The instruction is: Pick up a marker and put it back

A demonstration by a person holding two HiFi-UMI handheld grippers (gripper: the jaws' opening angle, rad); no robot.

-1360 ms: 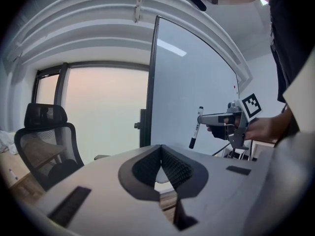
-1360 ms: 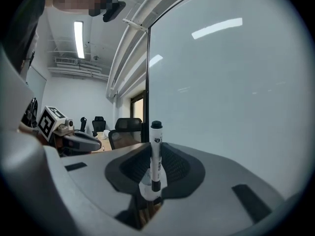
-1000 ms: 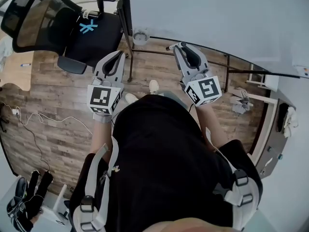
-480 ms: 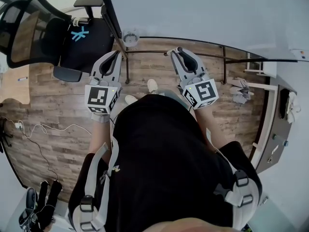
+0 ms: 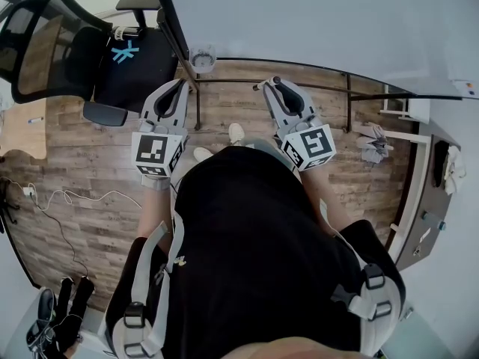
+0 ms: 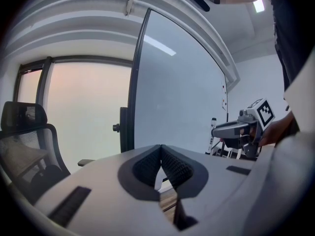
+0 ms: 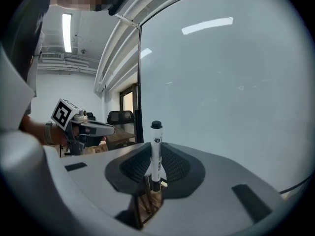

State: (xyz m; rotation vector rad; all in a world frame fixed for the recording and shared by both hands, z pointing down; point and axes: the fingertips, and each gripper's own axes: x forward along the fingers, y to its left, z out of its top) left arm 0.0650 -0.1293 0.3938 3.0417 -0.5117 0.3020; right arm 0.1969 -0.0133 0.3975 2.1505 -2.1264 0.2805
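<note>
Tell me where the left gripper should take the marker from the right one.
Grip the bare upper barrel just under the cap, from the side: the marker stands upright, its lower half clamped in the right gripper. Open the left gripper first; it is shut.

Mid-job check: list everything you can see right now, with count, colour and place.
marker: one, white with black cap, upright between the jaws of the right hand-held gripper
whiteboard: one, white with dark frame, in front of the person
office chair: one, black with a blue mark on the seat, left of the whiteboard
floor: brown wood planks, underfoot
cable: one, white, on the floor at left
person: one, black top with grey straps, seen from above
left hand-held gripper: one, grey, jaws together, nothing between them
right hand-held gripper: one, grey, shut on the marker
</note>
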